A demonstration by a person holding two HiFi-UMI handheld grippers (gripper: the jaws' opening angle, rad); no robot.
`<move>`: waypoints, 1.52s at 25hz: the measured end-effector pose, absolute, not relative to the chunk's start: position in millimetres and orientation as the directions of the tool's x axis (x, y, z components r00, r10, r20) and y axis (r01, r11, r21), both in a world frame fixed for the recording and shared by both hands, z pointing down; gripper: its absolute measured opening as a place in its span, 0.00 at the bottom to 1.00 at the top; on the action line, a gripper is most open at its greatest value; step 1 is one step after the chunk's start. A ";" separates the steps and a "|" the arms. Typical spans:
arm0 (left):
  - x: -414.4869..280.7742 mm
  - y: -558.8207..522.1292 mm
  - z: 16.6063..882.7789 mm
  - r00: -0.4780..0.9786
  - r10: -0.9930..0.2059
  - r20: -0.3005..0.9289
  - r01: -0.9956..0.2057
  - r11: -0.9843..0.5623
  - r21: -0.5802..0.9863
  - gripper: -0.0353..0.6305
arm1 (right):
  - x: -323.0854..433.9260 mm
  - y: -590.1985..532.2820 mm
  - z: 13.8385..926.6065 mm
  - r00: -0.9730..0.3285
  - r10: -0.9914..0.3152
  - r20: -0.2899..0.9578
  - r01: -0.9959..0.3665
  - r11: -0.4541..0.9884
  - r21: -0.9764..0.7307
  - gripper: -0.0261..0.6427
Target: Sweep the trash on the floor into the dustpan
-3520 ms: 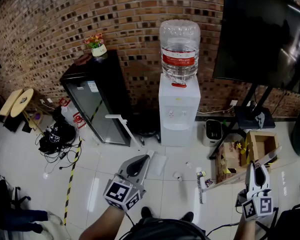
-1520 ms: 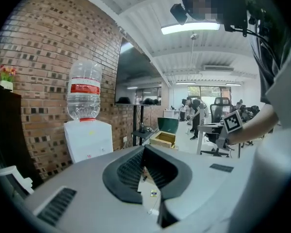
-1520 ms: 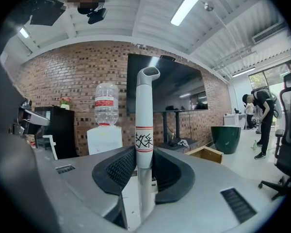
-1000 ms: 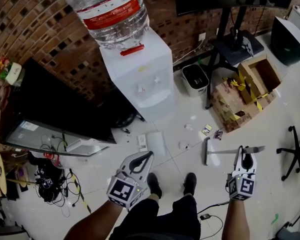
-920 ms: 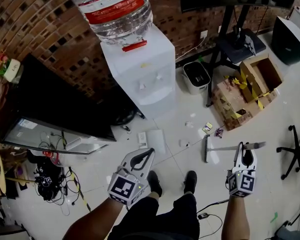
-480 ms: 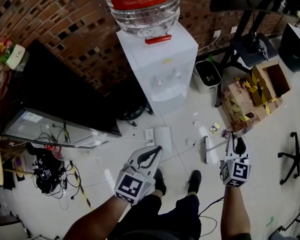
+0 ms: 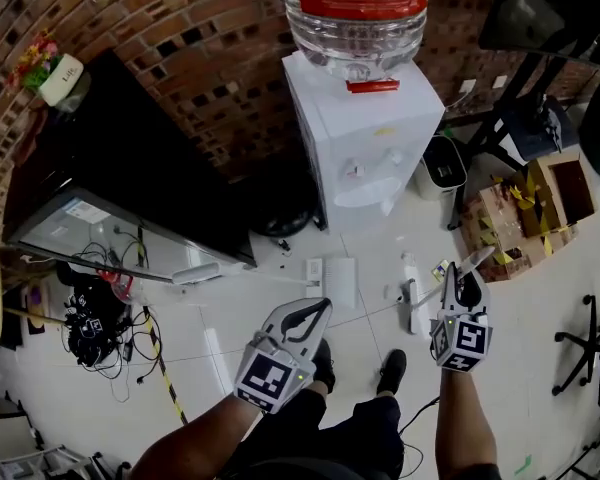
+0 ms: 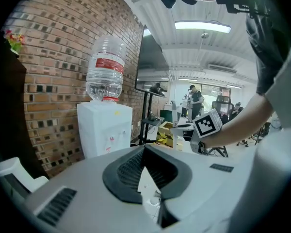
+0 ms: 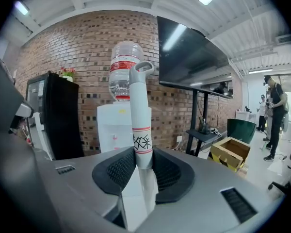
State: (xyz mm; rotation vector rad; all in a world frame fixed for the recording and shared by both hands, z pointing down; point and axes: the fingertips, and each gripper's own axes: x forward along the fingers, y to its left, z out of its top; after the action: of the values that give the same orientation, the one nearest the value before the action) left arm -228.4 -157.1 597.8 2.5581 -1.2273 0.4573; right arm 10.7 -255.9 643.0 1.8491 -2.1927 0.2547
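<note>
My right gripper (image 7: 461, 276) is shut on the white broom handle (image 9: 138, 125), which rises straight up between the jaws in the right gripper view. The broom head (image 7: 411, 305) rests on the white tile just left of that gripper. Small scraps of trash (image 7: 440, 268) lie in front of it, near the water dispenser's foot. A flat white dustpan (image 7: 342, 281) lies on the floor left of the broom. My left gripper (image 7: 316, 311) hovers below the dustpan, jaws together at the tips with nothing between them. From the left gripper view, the right gripper (image 8: 206, 125) shows ahead.
A white water dispenser (image 7: 365, 138) stands against the brick wall, a black glass-door fridge (image 7: 130, 178) to its left. A small bin (image 7: 442, 163), a TV stand (image 7: 500, 118) and cardboard boxes (image 7: 525, 203) crowd the right. Cables (image 7: 90, 323) lie at left. My feet (image 7: 392, 368) are below.
The right gripper has carried the broom left and forward, and the handle has swung from lying sideways to pointing away from me. The left gripper stays shut and has barely moved.
</note>
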 end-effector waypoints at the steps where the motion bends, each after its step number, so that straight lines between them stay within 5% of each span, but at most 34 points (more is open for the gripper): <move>1: -232.0 -156.0 597.5 0.588 -0.709 0.389 -0.793 -0.601 0.103 0.07 | 2.7 -257.8 642.8 -0.167 -0.937 0.307 -0.982 0.185 0.032 0.21; 27: -285.5 -149.1 590.6 0.552 -0.745 0.375 -0.825 -0.552 0.120 0.07 | -183.3 -256.9 618.0 -0.469 -0.845 0.258 -0.883 0.439 -0.167 0.22; 38: -290.5 -135.9 550.3 0.560 -0.765 0.318 -0.825 -0.548 0.137 0.07 | -147.9 -232.2 569.0 -0.418 -0.880 0.228 -0.907 0.388 -0.166 0.21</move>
State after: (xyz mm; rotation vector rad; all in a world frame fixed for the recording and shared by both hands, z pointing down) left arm -290.5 -135.9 550.3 2.5266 -1.3189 0.3213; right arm -147.9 -232.2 569.0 1.6350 -2.5300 0.4038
